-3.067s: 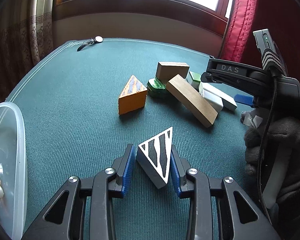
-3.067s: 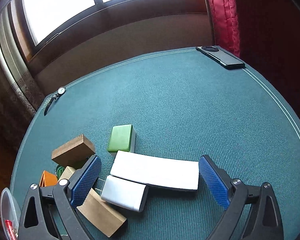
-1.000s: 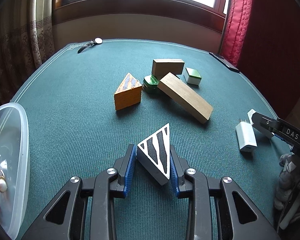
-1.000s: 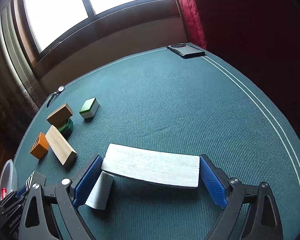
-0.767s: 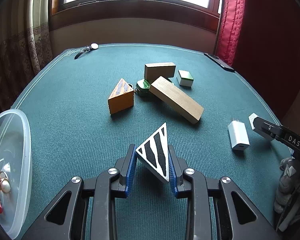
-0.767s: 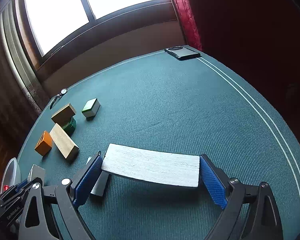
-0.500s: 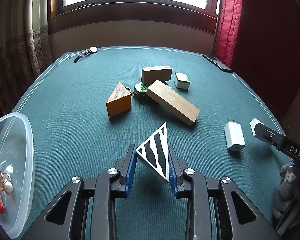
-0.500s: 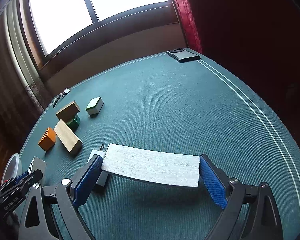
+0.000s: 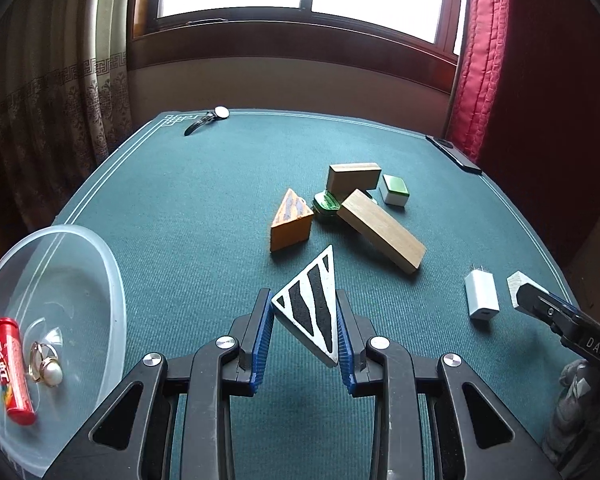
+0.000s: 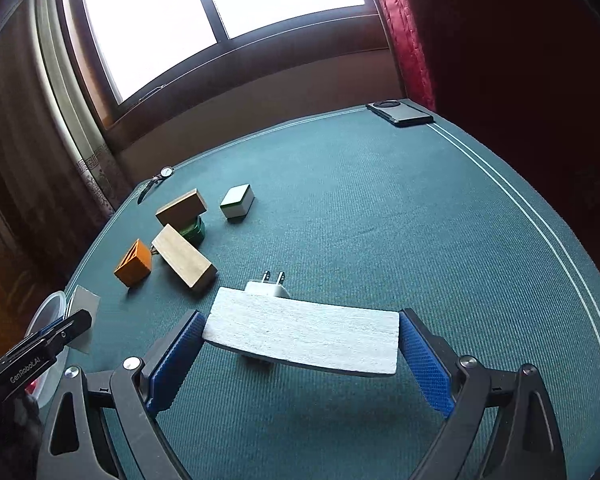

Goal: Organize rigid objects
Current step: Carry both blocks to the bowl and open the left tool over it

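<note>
Covering nearly the whole of both views, a green felt desk was seen beneath a window, with a red curtain at its far right corner. A clear plastic bowl was placed at the desk's left edge, and a red tube and a pearl ring were held in it.

The right gripper was seen with its jaws spread wide and pressed against the two ends of a long white block, which was held clear of the felt — a white charger was partly hidden just behind it.

Near the desk's middle a cluster was gathered: a long wooden block was tilted, its far end propped on a green round object, and a shorter wooden block was set on that same green object. An orange wedge was placed just left of them and a green-topped white tile just right.

The left gripper was seen with its jaws pinching a black-and-white striped wedge, raised above the felt.

A phone and a wristwatch were laid at the far corners.
</note>
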